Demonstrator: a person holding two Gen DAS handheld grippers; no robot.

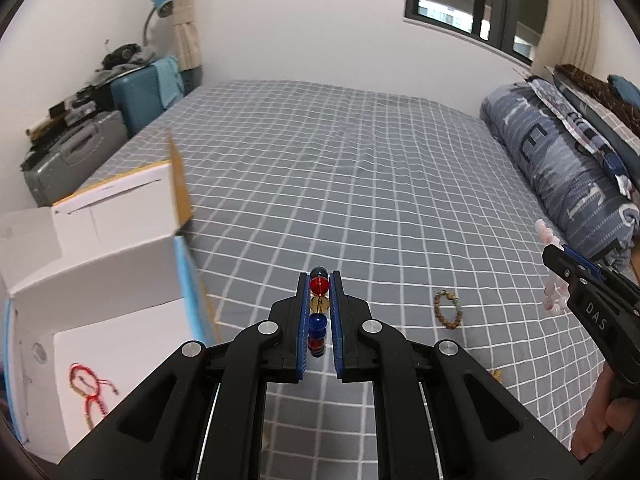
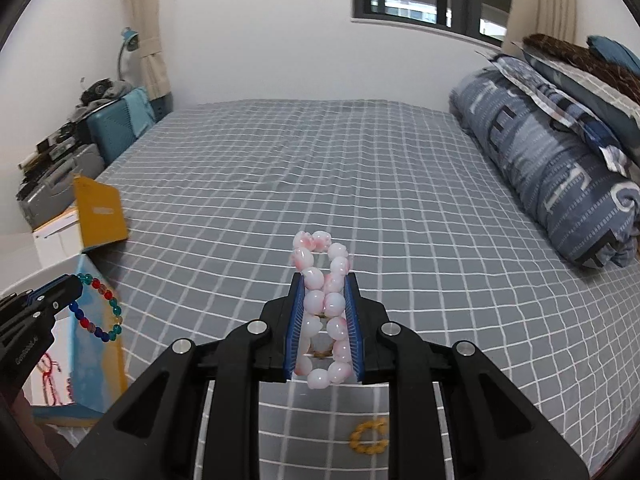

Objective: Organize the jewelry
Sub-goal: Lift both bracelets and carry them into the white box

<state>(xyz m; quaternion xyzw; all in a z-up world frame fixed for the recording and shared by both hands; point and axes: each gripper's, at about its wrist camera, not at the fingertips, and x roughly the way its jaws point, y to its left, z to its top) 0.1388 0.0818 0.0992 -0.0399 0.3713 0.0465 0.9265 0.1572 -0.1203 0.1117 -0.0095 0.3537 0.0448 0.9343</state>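
My left gripper (image 1: pixel 319 280) is shut on a multicoloured glass bead bracelet (image 1: pixel 319 312) and holds it above the bed, just right of the open white box (image 1: pixel 92 280). The bracelet also shows in the right wrist view (image 2: pixel 100 306), hanging from the left gripper (image 2: pixel 74 286). My right gripper (image 2: pixel 324 280) is shut on a pink and white bead bracelet (image 2: pixel 322 308), held above the bed; it shows at the right edge of the left wrist view (image 1: pixel 554 276). A red string bracelet (image 1: pixel 86 384) lies inside the box. A brown wooden bead bracelet (image 1: pixel 448 309) and a yellow bead bracelet (image 2: pixel 370 436) lie on the sheet.
The bed has a grey checked sheet (image 1: pixel 340 168). A rolled blue quilt (image 2: pixel 552 176) and pillows lie along the right side. Suitcases (image 1: pixel 76 152) and clutter stand by the wall at the left. The box's yellow flap (image 2: pixel 100 208) stands up.
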